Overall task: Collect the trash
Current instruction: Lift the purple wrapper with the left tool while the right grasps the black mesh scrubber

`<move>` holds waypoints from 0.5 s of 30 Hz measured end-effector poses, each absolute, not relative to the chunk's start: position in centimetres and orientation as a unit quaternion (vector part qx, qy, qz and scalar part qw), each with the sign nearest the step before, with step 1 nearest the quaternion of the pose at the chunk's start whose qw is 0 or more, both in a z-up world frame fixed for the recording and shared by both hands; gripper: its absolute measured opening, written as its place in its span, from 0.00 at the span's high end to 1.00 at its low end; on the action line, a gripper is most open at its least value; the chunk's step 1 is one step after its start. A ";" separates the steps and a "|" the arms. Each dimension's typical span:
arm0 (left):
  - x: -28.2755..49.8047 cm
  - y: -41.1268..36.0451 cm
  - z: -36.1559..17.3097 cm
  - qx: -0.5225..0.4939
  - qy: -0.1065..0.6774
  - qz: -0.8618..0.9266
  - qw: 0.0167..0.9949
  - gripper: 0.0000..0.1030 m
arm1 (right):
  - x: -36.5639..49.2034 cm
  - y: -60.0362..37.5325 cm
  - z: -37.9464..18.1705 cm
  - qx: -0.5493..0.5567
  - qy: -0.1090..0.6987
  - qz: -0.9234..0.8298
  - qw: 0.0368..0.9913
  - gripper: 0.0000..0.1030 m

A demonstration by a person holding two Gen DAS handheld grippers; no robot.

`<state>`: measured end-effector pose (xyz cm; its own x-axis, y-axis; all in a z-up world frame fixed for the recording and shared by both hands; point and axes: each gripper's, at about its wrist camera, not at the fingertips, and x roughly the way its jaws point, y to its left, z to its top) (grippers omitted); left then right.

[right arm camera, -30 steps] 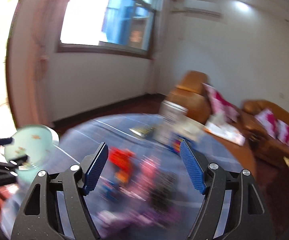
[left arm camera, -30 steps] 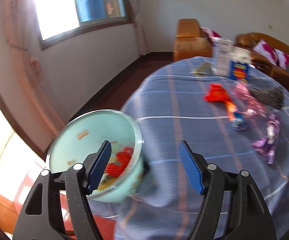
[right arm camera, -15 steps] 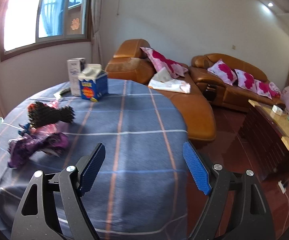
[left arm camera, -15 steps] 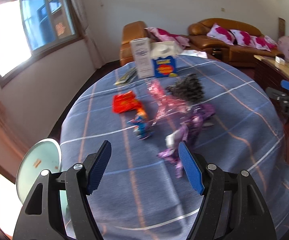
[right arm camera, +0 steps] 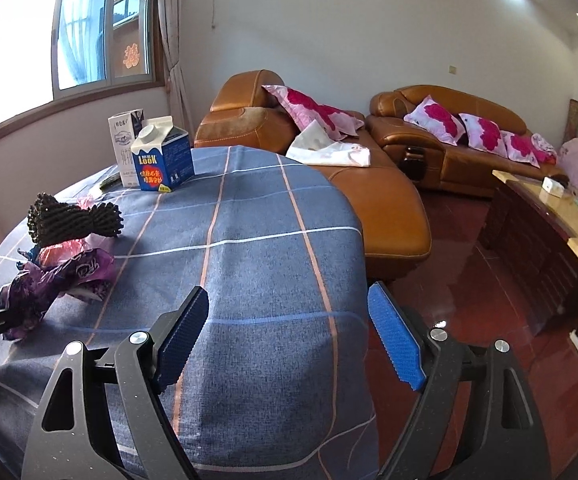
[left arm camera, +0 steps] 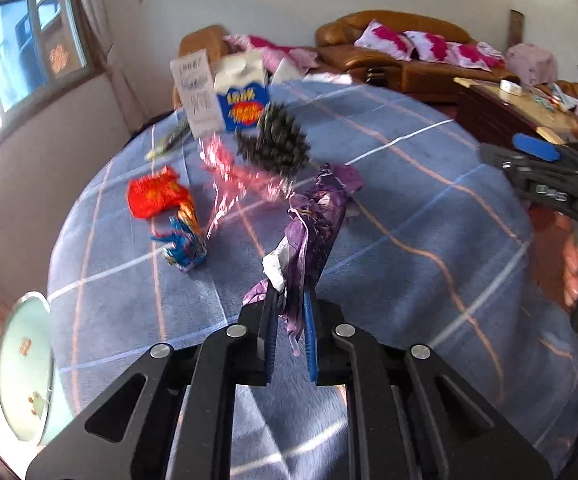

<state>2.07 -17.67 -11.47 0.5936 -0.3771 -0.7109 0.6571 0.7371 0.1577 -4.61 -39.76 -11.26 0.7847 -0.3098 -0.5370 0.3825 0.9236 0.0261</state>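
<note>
Purple crinkled plastic wrapper, lying on the blue checked tablecloth, is now clamped by the left gripper, jaws just closed; first pickup secured. Right gripper gapes empty.

Purple wrapper, red wrapper – blue checked tablecloth

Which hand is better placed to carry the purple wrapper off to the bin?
Left. The left tool is already shut on the near end of the purple wrapper, with the bin at its side. The right tool is open and holds nothing.
</note>
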 end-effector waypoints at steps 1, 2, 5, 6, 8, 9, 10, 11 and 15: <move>1.8 -17.4 -11.0 0.209 0.333 -0.299 0.869 0.90 | -4.6 -39.7 -11.2 0.066 0.271 -0.184 0.943 0.21; 1.3 -16.8 -10.3 0.206 0.327 -0.303 0.871 0.90 | -4.6 -39.6 -11.2 0.067 0.271 -0.182 0.943 0.21; 0.2 -14.4 -7.5 0.187 0.300 -0.304 0.884 0.90 | -4.6 -39.5 -11.0 0.069 0.269 -0.180 0.944 0.21; -0.1 -13.0 -6.1 0.174 0.286 -0.297 0.894 0.90 | -4.6 -39.4 -10.9 0.069 0.268 -0.180 0.944 0.21; 0.2 -10.8 -4.4 0.154 0.271 -0.278 0.909 0.90 | -4.3 -39.1 -10.5 0.074 0.267 -0.172 0.945 0.21; 0.2 -10.0 -3.8 0.147 0.265 -0.268 0.915 0.90 | -4.0 -38.8 -10.1 0.077 0.265 -0.166 0.947 0.21; 0.5 -9.0 -3.3 0.141 0.259 -0.257 0.920 0.90 | -3.7 -38.6 -9.8 0.078 0.263 -0.161 0.948 0.21; 0.9 -8.2 -2.9 0.134 0.255 -0.244 0.926 0.90 | -3.4 -38.2 -9.3 0.078 0.260 -0.154 0.950 0.21; 3.4 -4.2 -3.5 0.110 0.264 -0.169 0.943 0.90 | -1.2 -35.8 -6.7 0.086 0.234 -0.126 0.960 0.21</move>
